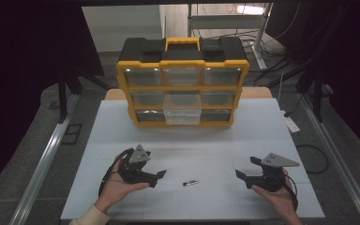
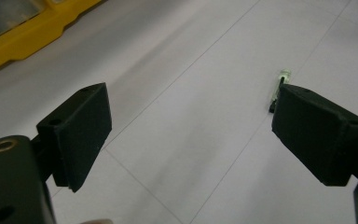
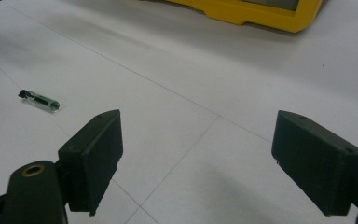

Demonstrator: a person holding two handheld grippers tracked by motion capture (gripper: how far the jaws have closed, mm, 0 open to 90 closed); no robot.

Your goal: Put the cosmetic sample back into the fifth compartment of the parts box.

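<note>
Your left gripper (image 1: 161,174) and right gripper (image 1: 238,174) sat wide open, empty, flanking the small glass vial (image 1: 190,183): likely light, slick, fragile; best pinched mid-body.

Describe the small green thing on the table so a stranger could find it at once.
Start at the yellow drawer cabinet at the back of the white table. Come toward the near edge, between the two hand-held grippers. There lies a tiny clear-green vial with a black tip, the only loose item.

High view: looks forward and down over my white table (image 1: 215,140).
Gripper views: ride low along my jaws, close to the surface.
Shared: small glass vial (image 1: 190,183) (image 2: 283,79) (image 3: 41,101), yellow organiser (image 1: 183,89) (image 2: 23,42) (image 3: 256,14).
</note>
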